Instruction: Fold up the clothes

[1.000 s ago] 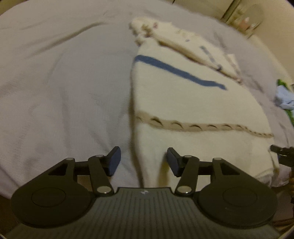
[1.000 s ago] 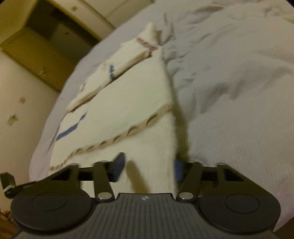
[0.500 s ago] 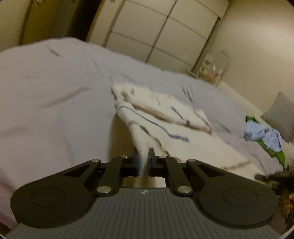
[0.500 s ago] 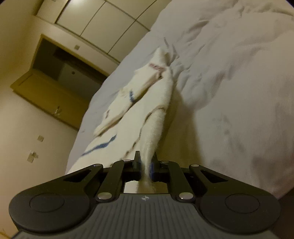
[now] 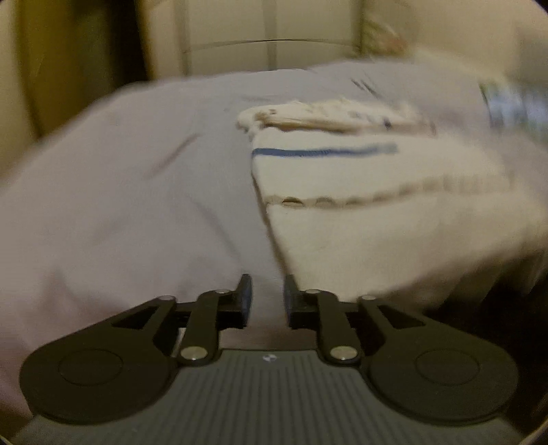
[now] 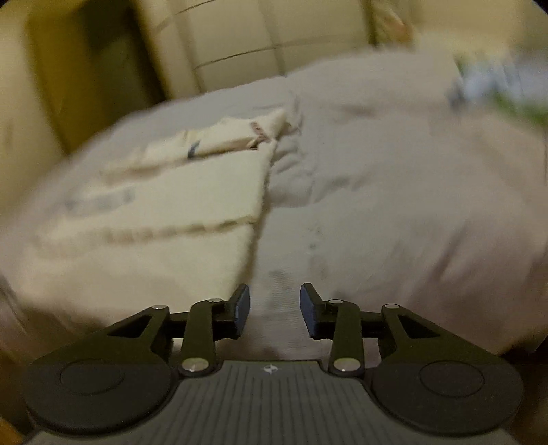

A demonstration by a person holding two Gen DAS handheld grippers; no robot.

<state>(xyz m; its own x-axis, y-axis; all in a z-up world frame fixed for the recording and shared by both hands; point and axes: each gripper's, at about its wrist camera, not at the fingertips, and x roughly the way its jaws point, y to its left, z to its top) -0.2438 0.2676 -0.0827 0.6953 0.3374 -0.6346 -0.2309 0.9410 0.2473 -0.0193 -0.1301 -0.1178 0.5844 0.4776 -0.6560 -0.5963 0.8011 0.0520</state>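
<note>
A cream knit sweater with a blue stripe and a tan scalloped stripe lies flat on the grey bed sheet, its sleeves folded across the far end. My left gripper is open and empty, just off the sweater's near left corner. In the right wrist view the sweater lies left of centre. My right gripper is open and empty over the bare sheet, just right of the sweater's near right edge. Both views are blurred by motion.
The bed sheet is rumpled to the right of the sweater. A blue and green pile of clothes lies at the far right of the bed. Cupboard doors stand behind the bed. The bed's near edge drops off at lower right.
Both grippers were shut on the sweater's near hem half a second ago. Now both are open and the sweater lies flat on the bed. Both cameras have swung back.
</note>
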